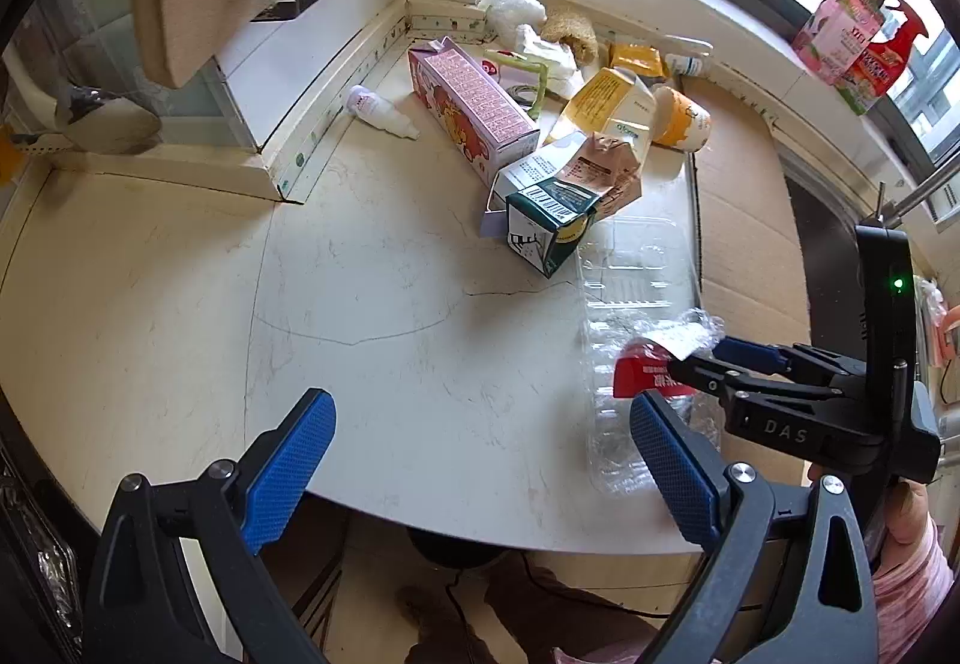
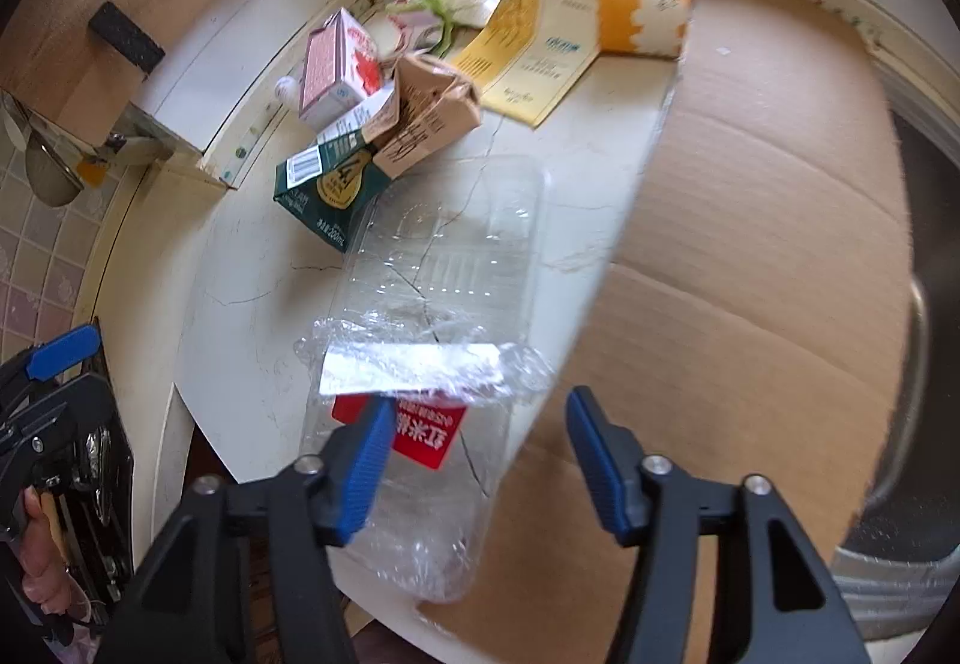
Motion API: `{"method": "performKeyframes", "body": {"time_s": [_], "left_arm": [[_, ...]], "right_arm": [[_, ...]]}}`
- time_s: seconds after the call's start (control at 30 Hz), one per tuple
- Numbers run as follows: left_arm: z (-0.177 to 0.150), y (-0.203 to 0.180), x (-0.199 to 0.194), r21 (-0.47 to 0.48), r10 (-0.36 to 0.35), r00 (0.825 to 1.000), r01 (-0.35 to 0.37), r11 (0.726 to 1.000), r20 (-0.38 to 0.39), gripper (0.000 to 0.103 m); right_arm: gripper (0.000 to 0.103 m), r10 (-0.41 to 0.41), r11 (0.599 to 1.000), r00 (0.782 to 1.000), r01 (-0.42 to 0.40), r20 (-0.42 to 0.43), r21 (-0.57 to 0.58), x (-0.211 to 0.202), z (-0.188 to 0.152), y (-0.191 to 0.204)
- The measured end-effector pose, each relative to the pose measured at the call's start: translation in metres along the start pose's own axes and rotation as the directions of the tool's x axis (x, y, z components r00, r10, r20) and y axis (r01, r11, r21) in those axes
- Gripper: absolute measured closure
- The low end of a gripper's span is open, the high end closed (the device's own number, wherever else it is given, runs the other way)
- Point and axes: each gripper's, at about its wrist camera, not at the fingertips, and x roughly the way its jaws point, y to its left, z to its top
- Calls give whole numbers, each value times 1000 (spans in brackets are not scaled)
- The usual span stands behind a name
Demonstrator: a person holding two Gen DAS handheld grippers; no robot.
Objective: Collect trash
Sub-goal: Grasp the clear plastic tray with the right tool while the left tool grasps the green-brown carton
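Note:
A crushed clear plastic container (image 2: 432, 268) with a red label (image 2: 429, 433) and a white strip lies at the round white table's (image 1: 372, 304) near right edge. My right gripper (image 2: 477, 415) points down over its label end. One blue pad overlaps the plastic and the other stands apart from it, so the gripper is open. In the left wrist view the right gripper (image 1: 705, 358) reaches in from the right onto the clear container (image 1: 636, 268). My left gripper (image 1: 483, 403) hangs open over bare tabletop, holding nothing.
A pile of trash sits at the back: a pink carton (image 1: 474, 106), green carton (image 1: 546, 232), brown carton (image 1: 606, 166), yellow carton (image 1: 612, 106), orange cup (image 1: 681, 118) and a small white bottle (image 1: 384, 109). Flat cardboard (image 2: 750, 244) lies to the right, beside a metal basin (image 2: 900, 514).

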Motion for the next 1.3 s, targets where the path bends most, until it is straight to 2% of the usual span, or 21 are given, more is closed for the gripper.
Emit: {"method": "performKeyframes", "body": {"time_s": [0.1,0.2,0.33,0.6,0.73,0.87,0.93,1.03,1.13,1.2,1.3], "left_arm": [[8,-3,6,12,9,1000,-9,1000,-6,5],[17,-10,10,35,31,1000,-31,999,-1,5],[26,-13,15,43,31,999,-30,999,-10,5],[52,-12,44,28,-2,1000,3,1000,-31,5],[63,-16,57,29,-17,1000,18,999,-26,5],[73,-26,62,87,-2,1000,2,996,5,5],[76,-33,65,120,-2,1000,2,993,5,5],[80,-43,71,167,-39,999,39,985,-6,5],[84,-49,81,209,-27,1000,28,977,-9,6],[86,-50,89,224,-24,1000,27,974,-19,9],[85,-51,100,228,-50,997,64,972,-64,26]], "right_arm": [[61,23,999,1000,-23,-18,-23,10,4,4],[79,77,997,996,-76,-41,15,19,8,0],[92,141,988,990,-139,-12,68,8,11,-11],[94,121,978,986,-139,117,158,-49,12,-44],[94,79,967,984,-114,160,227,-65,6,-68],[94,66,950,984,-113,168,290,-64,4,-89],[94,66,942,983,-119,172,315,-63,1,-96],[94,70,932,982,-128,177,341,-62,-3,-103],[94,71,925,982,-131,175,357,-58,-5,-108],[94,75,923,982,-134,172,361,-56,-6,-110],[94,80,922,982,-138,172,361,-55,-7,-112]]}}
